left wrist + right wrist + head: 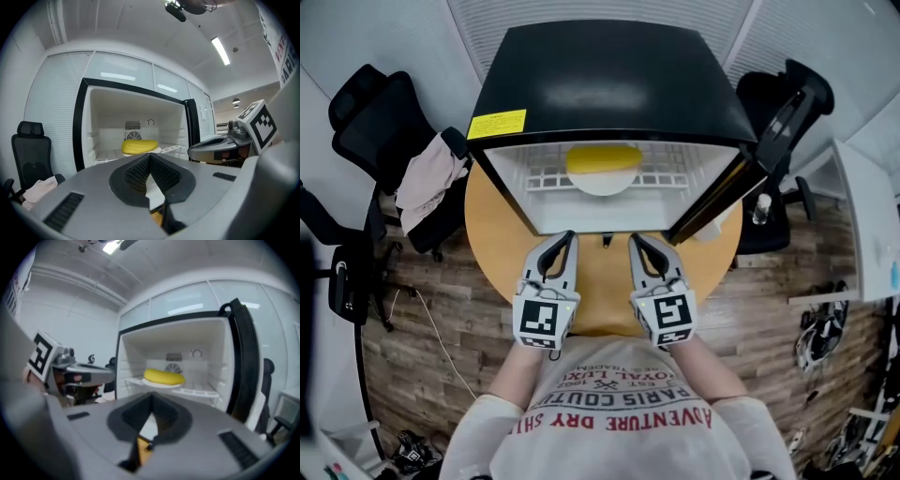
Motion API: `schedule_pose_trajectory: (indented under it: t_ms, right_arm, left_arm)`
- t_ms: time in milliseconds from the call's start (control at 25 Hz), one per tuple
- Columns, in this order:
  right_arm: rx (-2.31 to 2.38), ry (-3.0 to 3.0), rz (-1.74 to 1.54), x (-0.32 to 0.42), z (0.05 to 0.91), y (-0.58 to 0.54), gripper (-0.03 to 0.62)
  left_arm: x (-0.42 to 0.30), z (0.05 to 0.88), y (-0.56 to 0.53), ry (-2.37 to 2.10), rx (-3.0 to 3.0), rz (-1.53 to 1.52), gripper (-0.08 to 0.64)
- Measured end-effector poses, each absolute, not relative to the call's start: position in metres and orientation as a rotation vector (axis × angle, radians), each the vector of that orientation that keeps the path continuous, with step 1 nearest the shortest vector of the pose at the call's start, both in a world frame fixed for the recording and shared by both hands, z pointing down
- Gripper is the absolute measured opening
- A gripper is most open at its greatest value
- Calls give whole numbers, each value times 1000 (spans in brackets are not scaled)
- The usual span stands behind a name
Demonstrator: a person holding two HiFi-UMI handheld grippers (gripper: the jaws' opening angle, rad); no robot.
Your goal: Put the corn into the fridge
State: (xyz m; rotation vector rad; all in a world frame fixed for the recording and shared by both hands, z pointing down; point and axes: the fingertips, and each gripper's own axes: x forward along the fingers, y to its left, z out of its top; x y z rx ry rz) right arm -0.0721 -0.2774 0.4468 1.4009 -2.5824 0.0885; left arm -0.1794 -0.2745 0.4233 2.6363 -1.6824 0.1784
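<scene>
Yellow corn (602, 159), one cob, lies inside the open fridge (609, 84) on the one white plate (605, 184), which sits on the white wire shelf (675, 176) about midway across. Its long axis runs left to right, across the fridge and in line with the opening, so we face its side. It lies flat. We cannot tell which end is the tip. The single black fridge stands on a round wooden table (499, 234), and its door (717, 197) is swung out to our right. We hold two grippers low in front of the opening, over the bare wood, both pointing at the fridge and well apart from the corn. The left gripper (565, 240) has its fingers brought together at the tips with nothing between them. The right gripper (639, 242) is the same, tips meeting and nothing held. They sit side by side, near each other but not touching, and each carries one cube with square markers. We count two black office chairs: one at the left (370, 122) with a pale cloth (431, 178) draped over it, and one at the right (778, 103) behind the door.
</scene>
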Motion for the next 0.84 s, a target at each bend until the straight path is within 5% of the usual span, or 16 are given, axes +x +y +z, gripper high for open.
schedule_pose_trajectory:
  t_ms: [840]
  right_arm:
    - [1429,-2590,253,-73,438,-281,28]
  left_arm:
    - [-167,418,-280,-1642,2633,156,25]
